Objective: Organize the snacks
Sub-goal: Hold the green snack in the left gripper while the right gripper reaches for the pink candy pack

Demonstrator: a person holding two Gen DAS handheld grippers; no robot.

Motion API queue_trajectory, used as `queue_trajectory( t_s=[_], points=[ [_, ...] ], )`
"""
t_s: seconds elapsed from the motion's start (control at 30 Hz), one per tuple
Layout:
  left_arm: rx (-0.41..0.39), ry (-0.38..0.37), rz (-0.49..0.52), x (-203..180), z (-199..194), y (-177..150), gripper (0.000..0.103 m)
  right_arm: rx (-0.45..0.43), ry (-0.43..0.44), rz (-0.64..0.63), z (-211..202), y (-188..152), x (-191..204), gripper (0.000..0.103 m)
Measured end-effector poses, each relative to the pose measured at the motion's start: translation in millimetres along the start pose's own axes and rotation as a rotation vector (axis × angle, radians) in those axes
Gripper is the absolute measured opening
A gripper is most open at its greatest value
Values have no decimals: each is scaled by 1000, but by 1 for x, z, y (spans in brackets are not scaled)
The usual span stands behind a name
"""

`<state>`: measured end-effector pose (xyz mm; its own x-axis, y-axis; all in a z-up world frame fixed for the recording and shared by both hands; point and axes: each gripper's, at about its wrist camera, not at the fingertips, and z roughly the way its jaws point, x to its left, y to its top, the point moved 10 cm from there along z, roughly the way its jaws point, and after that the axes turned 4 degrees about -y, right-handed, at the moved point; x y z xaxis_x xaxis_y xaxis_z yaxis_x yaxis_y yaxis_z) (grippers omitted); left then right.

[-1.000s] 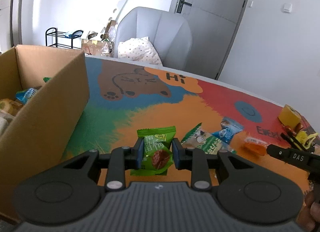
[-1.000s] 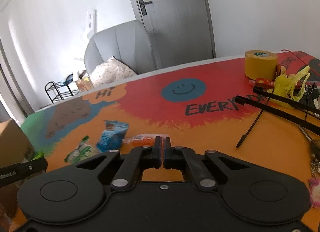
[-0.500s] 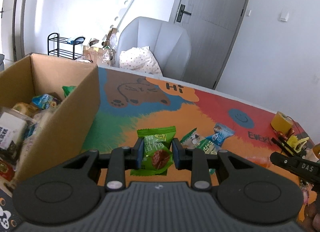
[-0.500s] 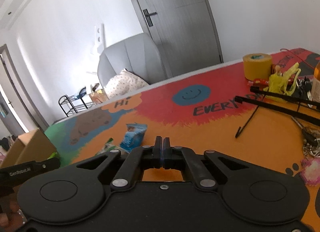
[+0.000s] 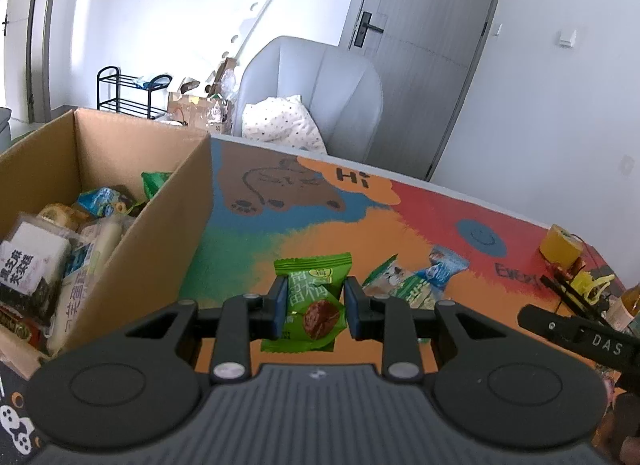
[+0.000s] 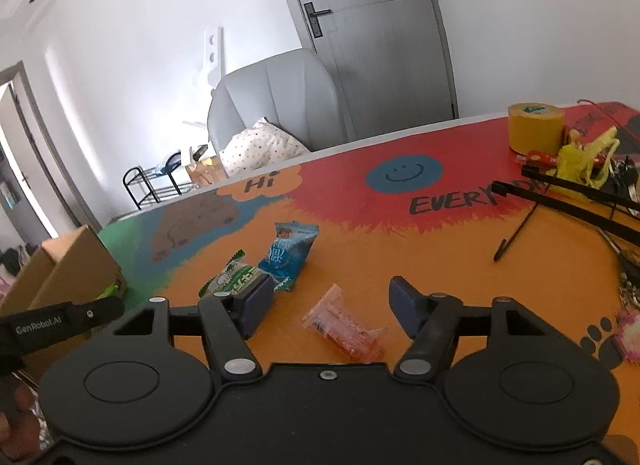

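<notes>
My left gripper (image 5: 314, 307) is shut on a green snack packet (image 5: 310, 305), held in the air just right of the open cardboard box (image 5: 132, 261), which holds several snacks. My right gripper (image 6: 332, 305) hovers over the table with its jaws opening and nothing between the pads. Beneath it on the orange patch lies a clear packet of orange-red sticks (image 6: 344, 329). A blue packet (image 6: 289, 255) and a green-and-white packet (image 6: 234, 279) lie just beyond its left finger; they also show in the left wrist view, blue packet (image 5: 444, 271) and green-and-white packet (image 5: 400, 281).
A yellow tape roll (image 6: 535, 127), yellow plastic clutter (image 6: 580, 157), black rods (image 6: 568, 201) and keys crowd the table's right end. A grey chair (image 6: 276, 105) with a dotted cushion stands behind the table. The box corner (image 6: 76, 265) sits at the left.
The right gripper's jaws have gone from shut to apart, and it now sits above the orange-red packet. The left view has lifted slightly, showing more of the box's inside, with the green packet still gripped.
</notes>
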<state>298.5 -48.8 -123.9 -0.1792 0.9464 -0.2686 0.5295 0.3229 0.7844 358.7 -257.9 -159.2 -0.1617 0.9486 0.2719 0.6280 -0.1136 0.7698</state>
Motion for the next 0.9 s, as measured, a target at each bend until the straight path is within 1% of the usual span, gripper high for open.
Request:
queue_trajectory(
  t_s=[0.17, 0.33, 0.47, 0.53, 0.57, 0.6, 0.63, 0.67, 0.73, 0.8, 0.9],
  points=[
    [15, 3, -6, 5, 6, -5, 28, 28, -17, -4, 15, -5, -1, 65],
    [34, 7, -17, 10, 14, -9, 28, 25, 1, -10, 25, -6, 2, 65],
    [40, 14, -18, 13, 18, -9, 28, 77, 5, -4, 31, -20, 0, 65],
    [38, 15, -15, 12, 17, -9, 28, 79, 7, -39, 30, -27, 4, 65],
    [36, 16, -15, 13, 17, -9, 28, 83, -9, -75, 29, -30, 7, 61],
    [36, 17, -15, 13, 16, -9, 28, 84, -35, -111, 28, -31, 9, 45],
    [38, 18, -17, 13, 16, -10, 28, 87, -57, -127, 27, -31, 8, 33],
    [40, 18, -19, 13, 16, -10, 28, 96, -51, -118, 26, -31, 7, 20],
    [41, 17, -23, 12, 14, -10, 28, 116, -17, -78, 22, -30, 6, 19],
    [30, 12, -21, 11, 9, -7, 28, 95, -13, -76, 16, -28, 7, 19],
    [9, 4, -16, 10, 0, -2, 28, 81, 19, -57, 6, -26, 14, 19]
  ],
)
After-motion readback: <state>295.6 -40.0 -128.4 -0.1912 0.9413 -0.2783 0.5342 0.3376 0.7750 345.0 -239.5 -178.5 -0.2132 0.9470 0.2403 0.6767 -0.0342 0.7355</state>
